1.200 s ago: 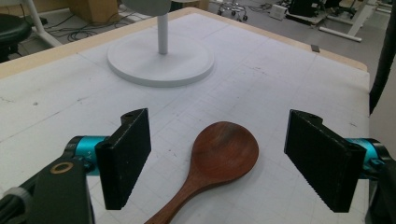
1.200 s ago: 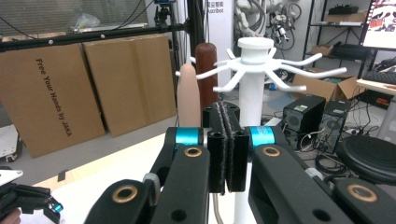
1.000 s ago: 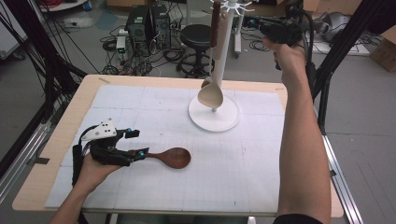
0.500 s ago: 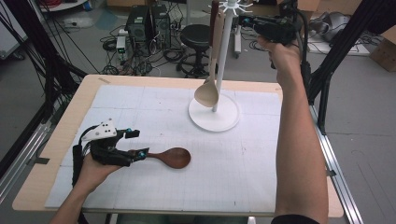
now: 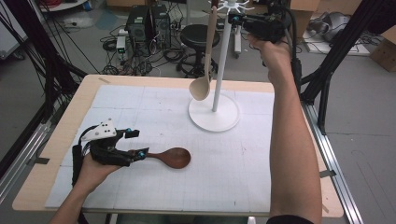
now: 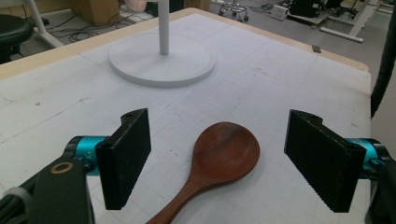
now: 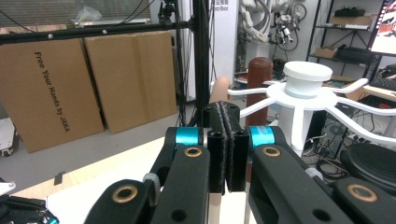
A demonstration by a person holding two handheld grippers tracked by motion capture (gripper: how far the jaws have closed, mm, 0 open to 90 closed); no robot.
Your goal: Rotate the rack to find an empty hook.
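A dark brown wooden spoon [image 5: 173, 157] lies flat on the white mat, bowl to the right. My left gripper [image 5: 139, 143] rests low on the mat, open, with a jaw on either side of the spoon [image 6: 226, 151] and neither pad touching it. A light wooden spoon [image 5: 201, 87] hangs bowl down from an arm of the white stand [image 5: 222, 60]. My right gripper [image 5: 235, 18] is held high beside the stand's top. Its pads are shut flat together [image 7: 226, 140] with nothing between them. The light spoon's handle tip [image 7: 219, 88] peeks out behind them.
The stand's round white base [image 5: 214, 114] sits at the mat's far middle, also ahead in the left gripper view [image 6: 161, 58]. Its spoked hub [image 7: 306, 79] is just right of my right jaws. The person's right forearm [image 5: 289, 140] spans the table's right side.
The right hand has drifted left toward the stand's top. The hanging light spoon's bowl has shifted slightly left. The left gripper and dark spoon have stayed put.
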